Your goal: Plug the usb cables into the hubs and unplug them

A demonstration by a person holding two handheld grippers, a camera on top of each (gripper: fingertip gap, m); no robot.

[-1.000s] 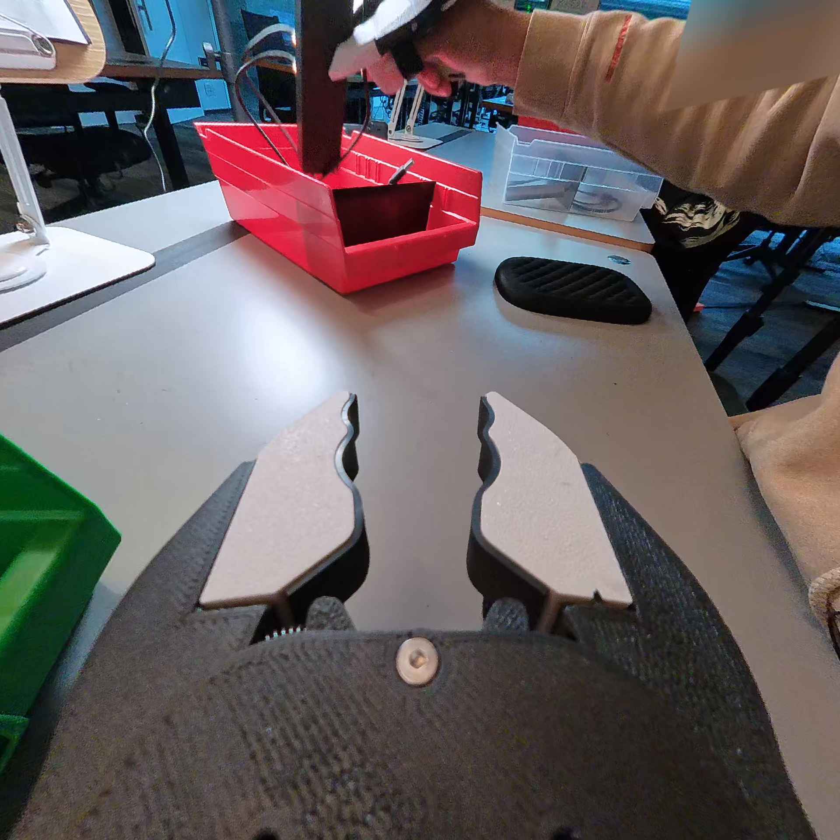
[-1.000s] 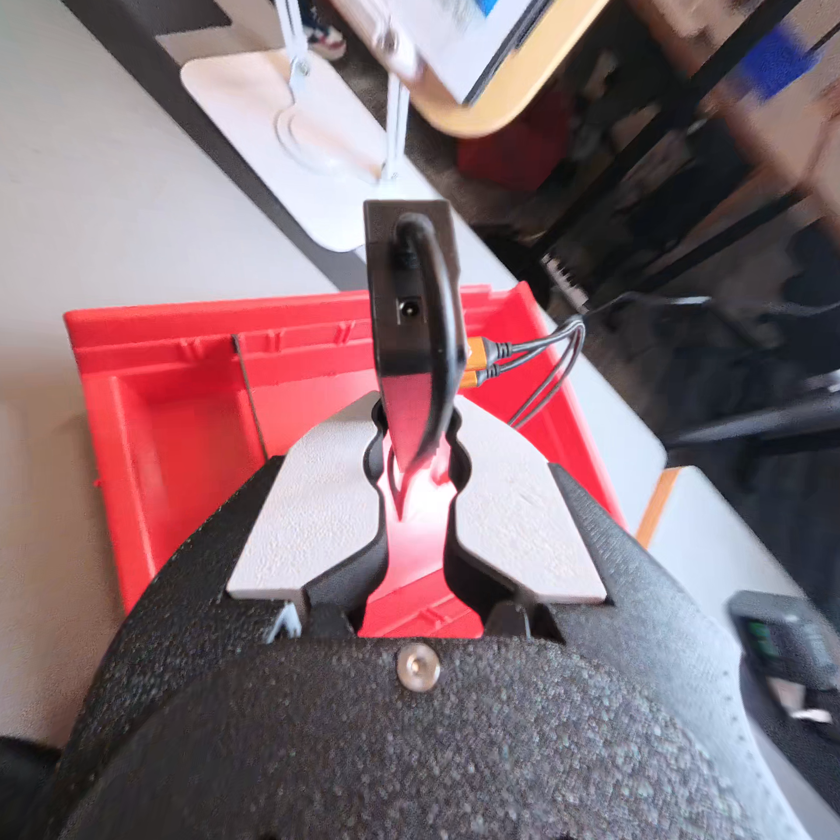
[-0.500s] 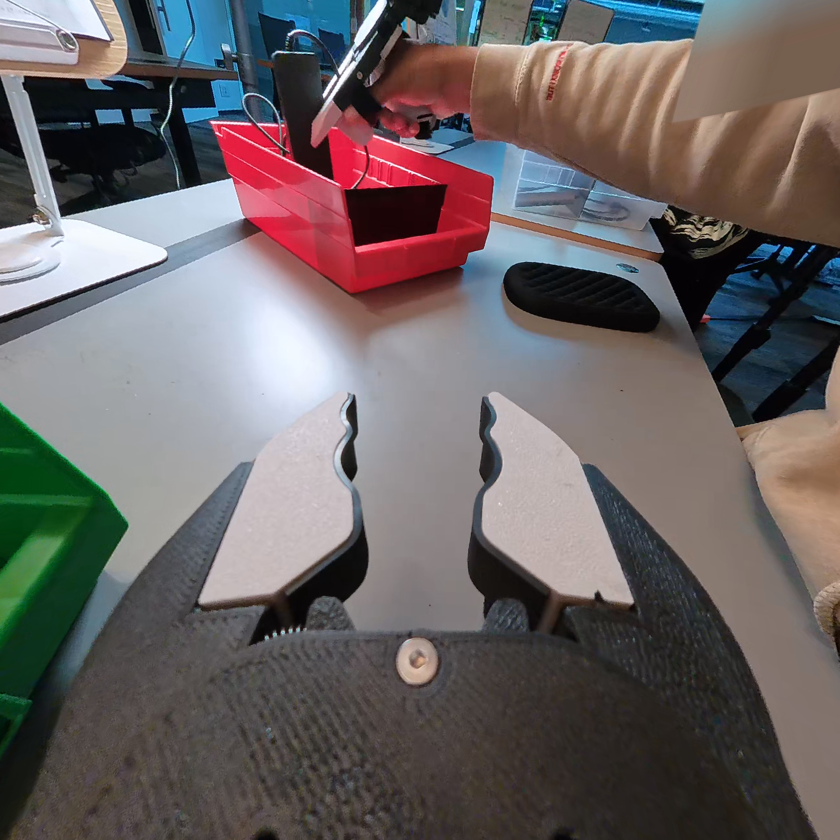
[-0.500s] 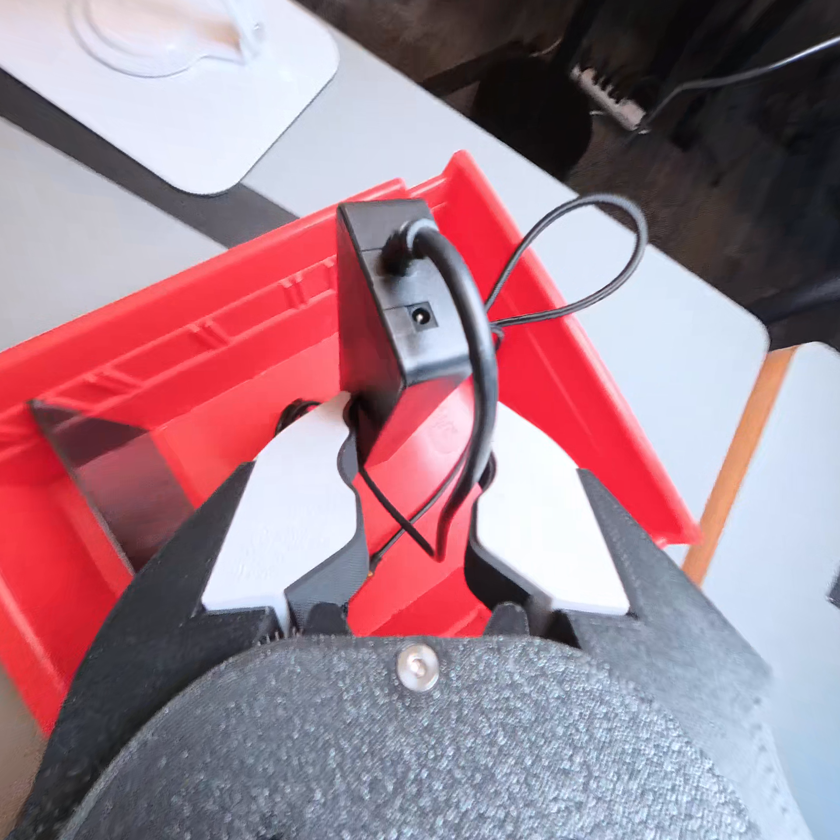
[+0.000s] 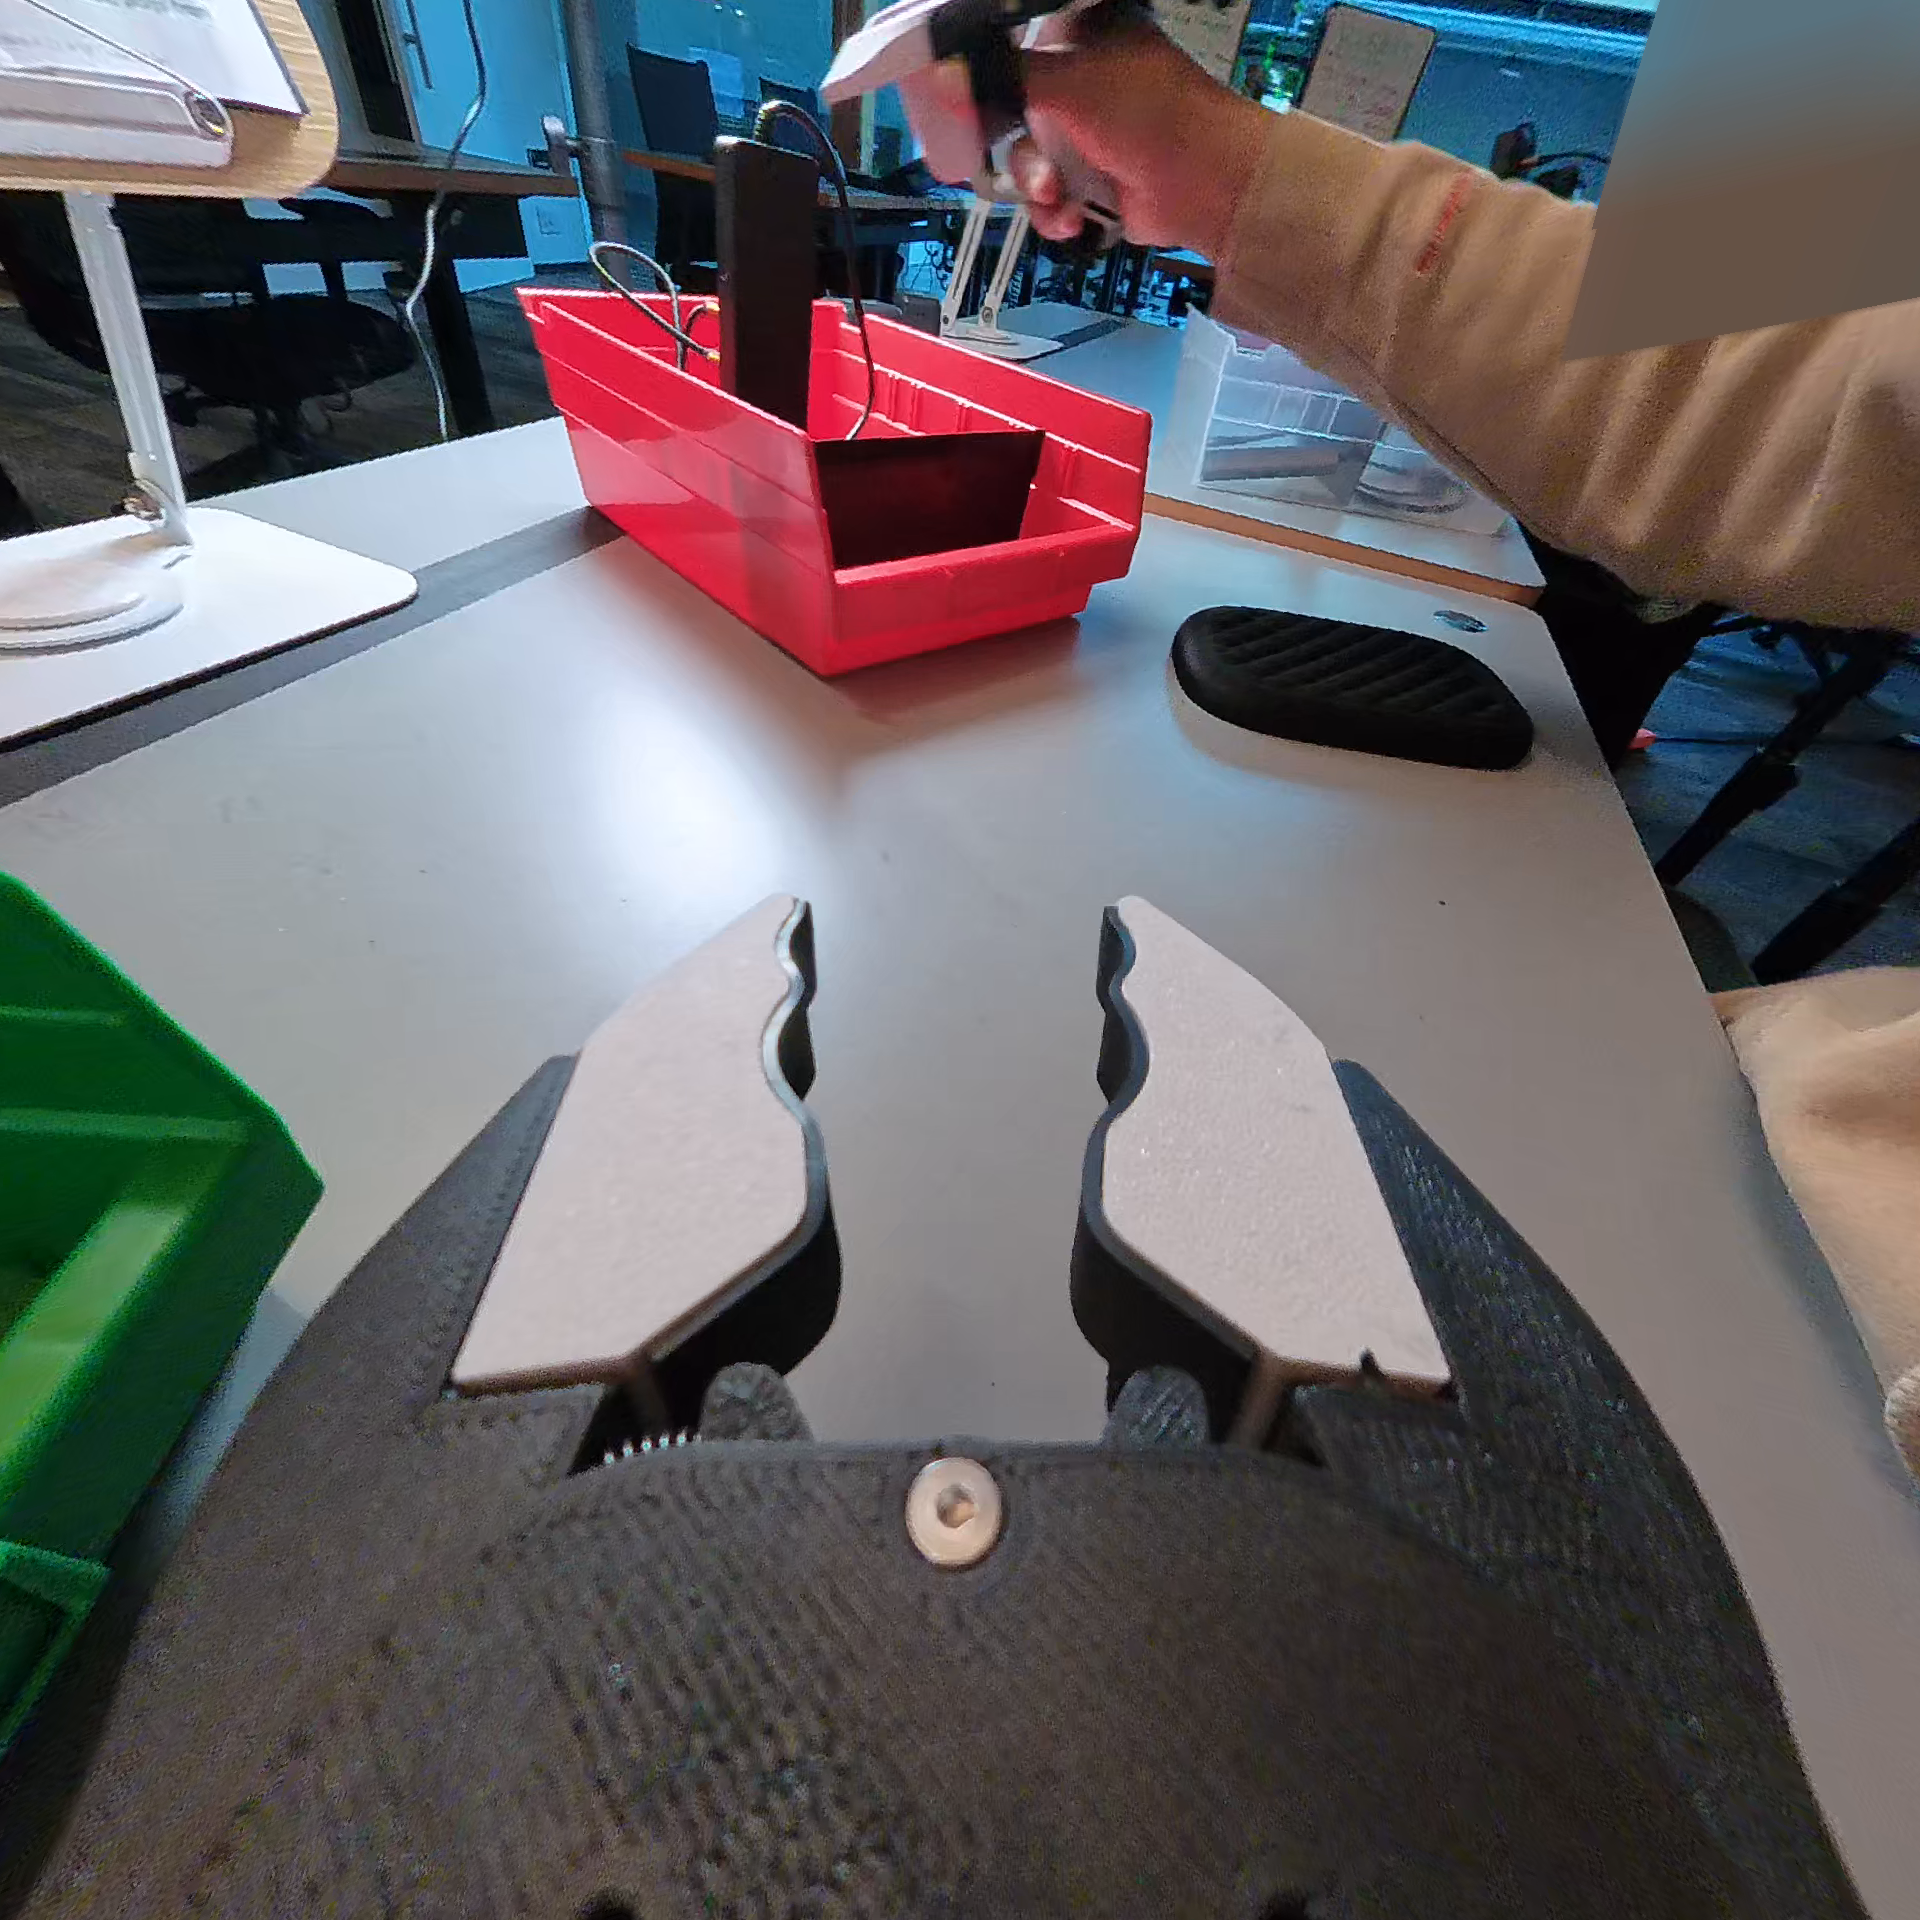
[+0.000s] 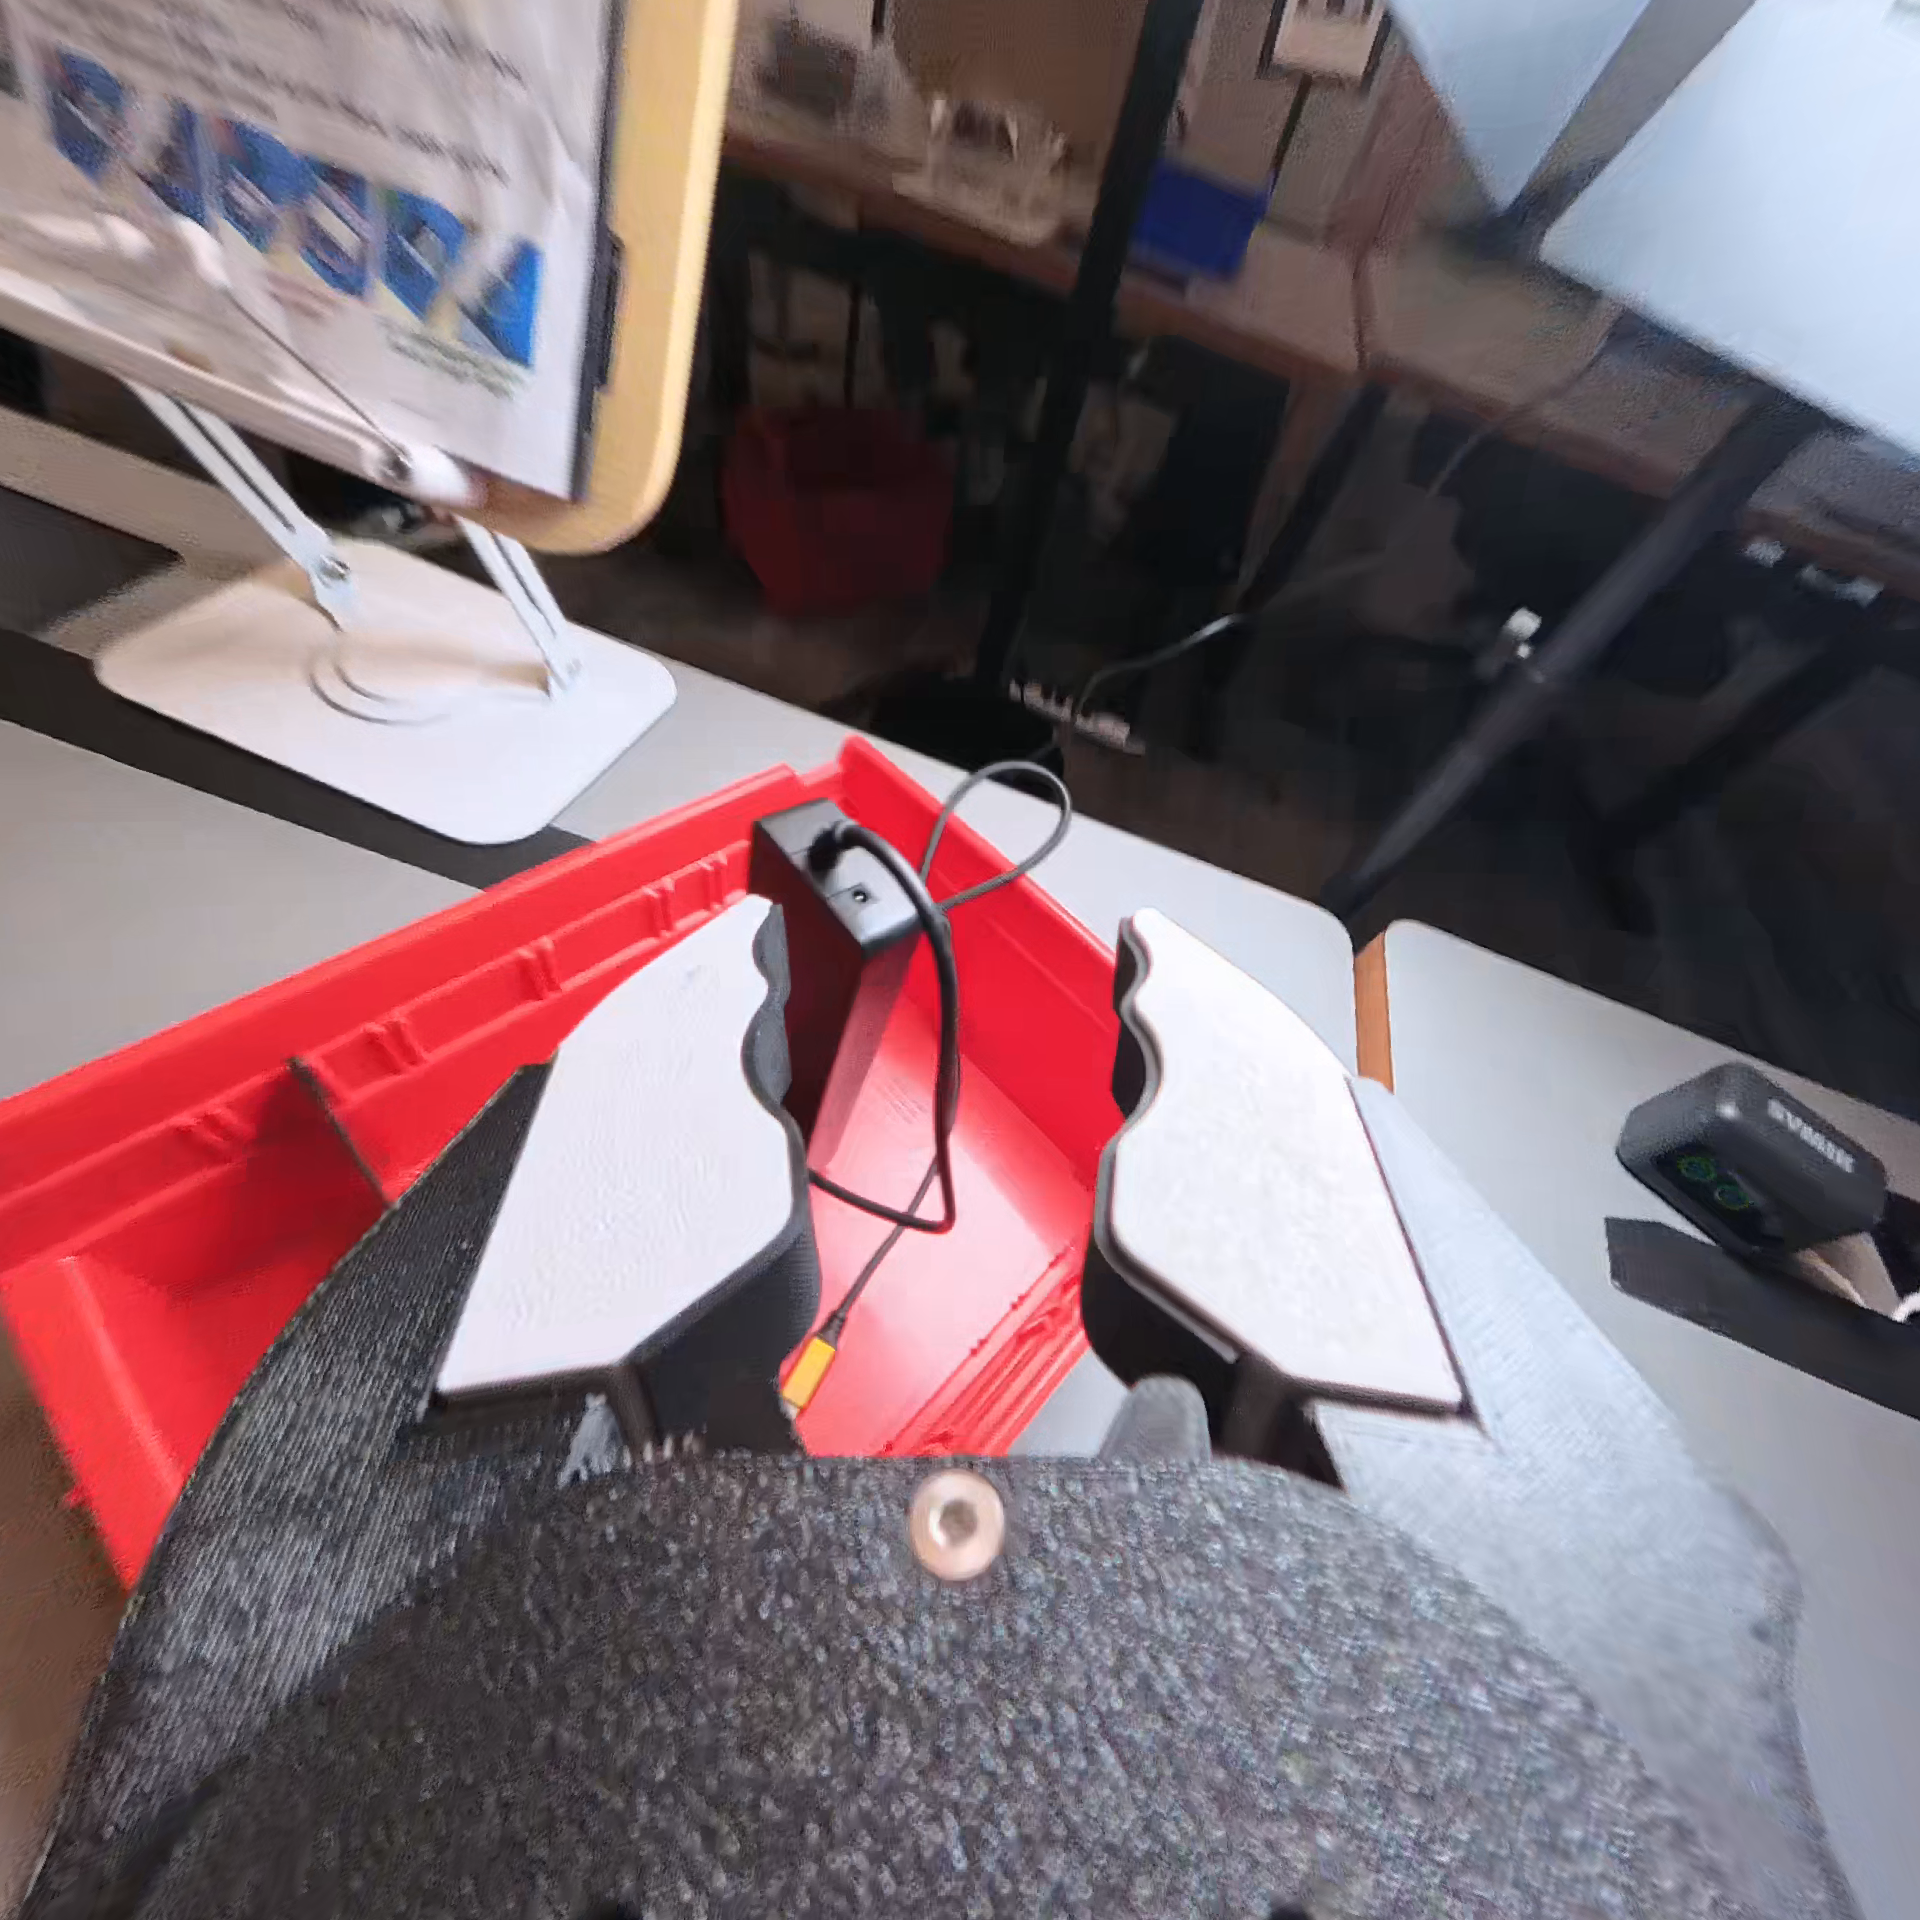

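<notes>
A black hub (image 5: 764, 281) stands on end in the red bin (image 5: 727, 488), leaning at its far end; it also shows in the right wrist view (image 6: 821, 935). A thin black cable (image 6: 940, 1039) runs from its top down to an orange plug (image 6: 808, 1369) on the bin floor (image 6: 935, 1278). My right gripper (image 6: 945, 966) is open and empty above the bin, clear of the hub. In the left wrist view it shows in a person's hand (image 5: 935, 83) above the bin. My left gripper (image 5: 951, 935) is open and empty, low over the grey table (image 5: 623, 810).
A green bin (image 5: 114, 1164) sits at the near left. A black ribbed pad (image 5: 1351, 686) lies right of the red bin. A white stand base (image 5: 156, 592) with a board is at far left. A clear plastic box (image 5: 1309, 436) and a small black device (image 6: 1756, 1164) sit to the right.
My right gripper opened, let go of the hub and drew back upward. The hub now stands in the red bin with its cable and plug inside. The left gripper stayed still.
</notes>
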